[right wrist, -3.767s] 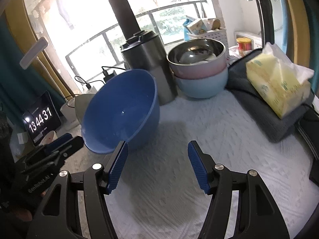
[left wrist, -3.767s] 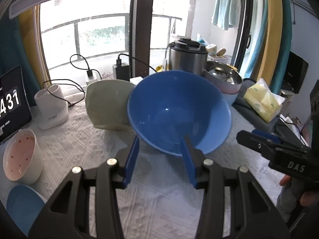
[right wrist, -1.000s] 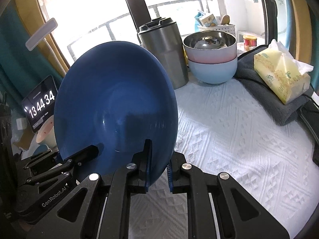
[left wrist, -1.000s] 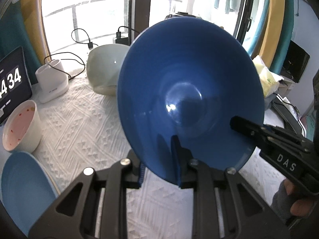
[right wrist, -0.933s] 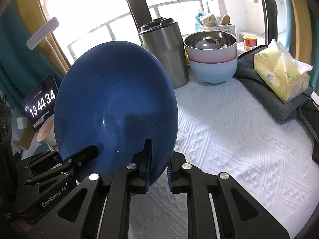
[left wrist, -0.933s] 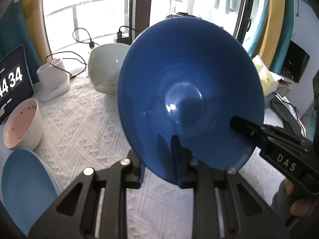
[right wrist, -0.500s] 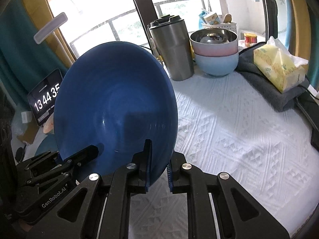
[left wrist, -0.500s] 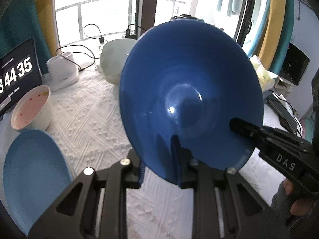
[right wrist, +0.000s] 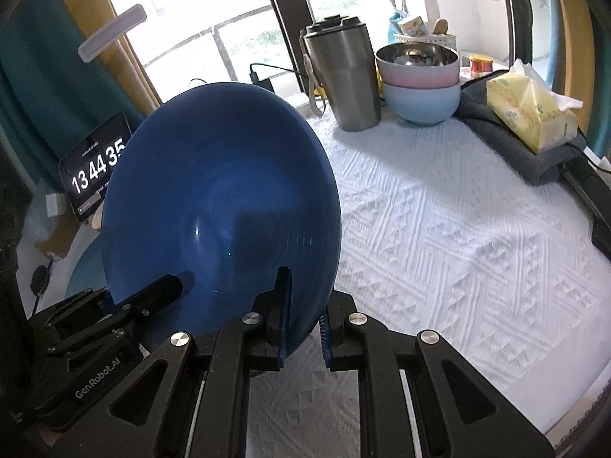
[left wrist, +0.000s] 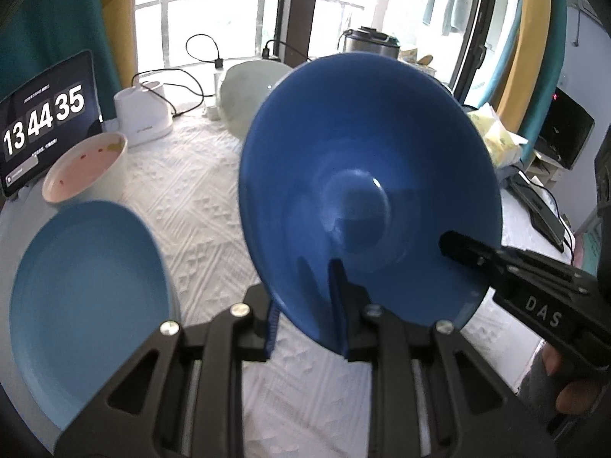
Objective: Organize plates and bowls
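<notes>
While tilted, blue bowl [left wrist: 366, 191] sits clamped between both hand-held grippers.

On the tablet [left wrist: 46, 122] at your far left you read the clock digits "13 44 35" in large white numerals on black; the small lines above and below them are too fine to read. From your right wrist view the same tablet [right wrist: 97, 173] shows "13 44 35" again, its last digit partly cut by the bowl [right wrist: 221, 213]. Your right gripper [left wrist: 542, 315] carries the white letters "DAS" on its black body. Your left gripper [right wrist: 97, 376] bears "GenRobot.AI" in pale lettering along its side. The print on the yellow tissue pack [right wrist: 530, 114] is too small to read.
</notes>
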The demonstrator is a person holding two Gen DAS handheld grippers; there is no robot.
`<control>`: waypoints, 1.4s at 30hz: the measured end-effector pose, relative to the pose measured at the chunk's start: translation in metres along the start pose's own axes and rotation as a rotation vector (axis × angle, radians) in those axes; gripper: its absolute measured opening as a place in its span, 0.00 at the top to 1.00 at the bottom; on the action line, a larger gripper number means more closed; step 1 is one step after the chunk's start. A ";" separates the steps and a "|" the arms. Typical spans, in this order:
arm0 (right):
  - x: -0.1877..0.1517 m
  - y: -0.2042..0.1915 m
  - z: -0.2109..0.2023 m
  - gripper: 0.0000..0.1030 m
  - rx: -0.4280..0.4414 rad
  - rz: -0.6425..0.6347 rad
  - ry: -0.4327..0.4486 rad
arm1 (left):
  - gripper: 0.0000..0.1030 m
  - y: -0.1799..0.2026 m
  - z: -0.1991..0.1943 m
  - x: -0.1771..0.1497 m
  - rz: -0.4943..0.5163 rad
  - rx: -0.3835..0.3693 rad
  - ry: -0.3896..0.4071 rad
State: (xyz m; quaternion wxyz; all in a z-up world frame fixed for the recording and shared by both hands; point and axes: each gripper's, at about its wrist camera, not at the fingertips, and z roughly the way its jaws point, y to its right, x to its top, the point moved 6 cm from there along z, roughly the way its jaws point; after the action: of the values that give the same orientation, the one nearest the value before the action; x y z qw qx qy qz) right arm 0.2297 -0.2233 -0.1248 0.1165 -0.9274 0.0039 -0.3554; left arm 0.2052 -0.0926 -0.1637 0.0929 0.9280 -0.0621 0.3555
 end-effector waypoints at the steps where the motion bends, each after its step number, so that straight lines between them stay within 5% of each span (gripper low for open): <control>1: -0.002 -0.001 0.000 0.86 -0.001 0.001 -0.004 | 0.75 0.000 -0.001 -0.002 -0.001 0.001 -0.002; 30: -0.010 -0.001 -0.018 0.86 -0.036 0.052 -0.035 | 0.74 -0.007 -0.030 -0.014 0.008 0.025 0.014; 42: -0.005 0.003 -0.030 0.70 -0.056 0.075 -0.015 | 0.73 -0.007 -0.041 -0.010 0.014 0.012 0.034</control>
State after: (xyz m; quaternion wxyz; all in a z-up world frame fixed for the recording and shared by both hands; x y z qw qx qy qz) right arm 0.2062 -0.2319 -0.1070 0.1037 -0.9322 0.0477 -0.3436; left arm 0.1726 -0.0764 -0.1412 0.0858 0.9219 -0.0648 0.3721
